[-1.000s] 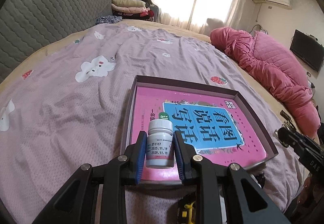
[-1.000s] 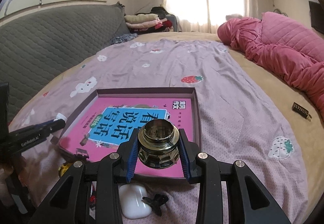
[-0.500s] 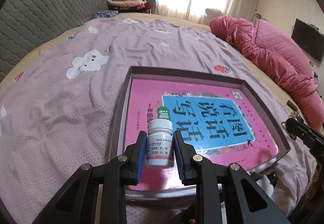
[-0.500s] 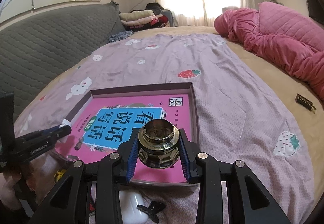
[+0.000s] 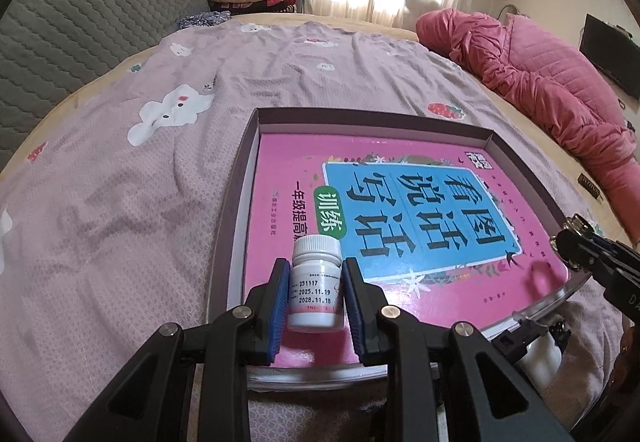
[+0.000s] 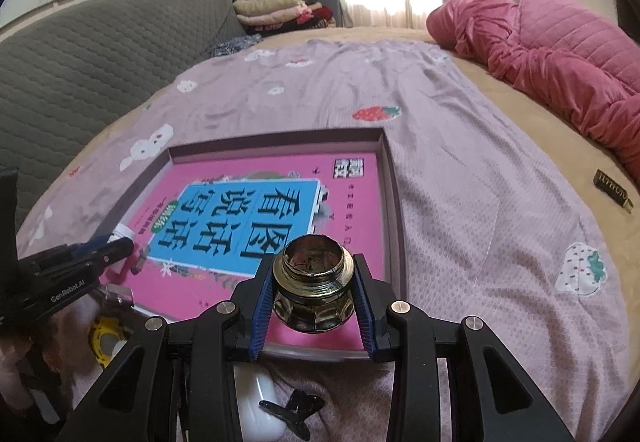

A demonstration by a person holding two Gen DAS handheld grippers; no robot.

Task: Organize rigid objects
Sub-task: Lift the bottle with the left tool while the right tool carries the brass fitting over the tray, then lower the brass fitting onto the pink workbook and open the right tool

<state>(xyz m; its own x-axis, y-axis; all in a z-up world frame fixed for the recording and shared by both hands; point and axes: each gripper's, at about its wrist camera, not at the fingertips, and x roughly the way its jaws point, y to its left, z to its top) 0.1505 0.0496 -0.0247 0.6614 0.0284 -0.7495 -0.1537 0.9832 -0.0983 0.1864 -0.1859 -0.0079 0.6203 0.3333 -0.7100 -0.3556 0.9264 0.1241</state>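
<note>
- The left gripper point(image 5: 316, 296) is closed on a small white pill bottle point(image 5: 316, 288); the blue pads press on both sides of its label and the bottle stands upright, its cap above the fingers.
- The right gripper point(image 6: 314, 292) is closed on a dark glass jar point(image 6: 314, 284) with a gold neck and an open mouth; the grip sits on the wide faceted belly.
- Both objects hang over the near part of the shallow box point(image 5: 516, 156), above the pink book point(image 5: 400, 202) that lies flat inside it. I cannot tell if the bottle bottom already touches the cover.
- To do this step well, I judge each object should go straight down until the base rests flat on the book, and only then the fingers should open, slowly, so nothing tips.
- The two objects should land well apart, the bottle on the left side, the jar near the right wall.
- Farther away, the purple bedsheet point(image 6: 460, 146) and the pink quilt point(image 6: 560, 42) play no part here.
</note>
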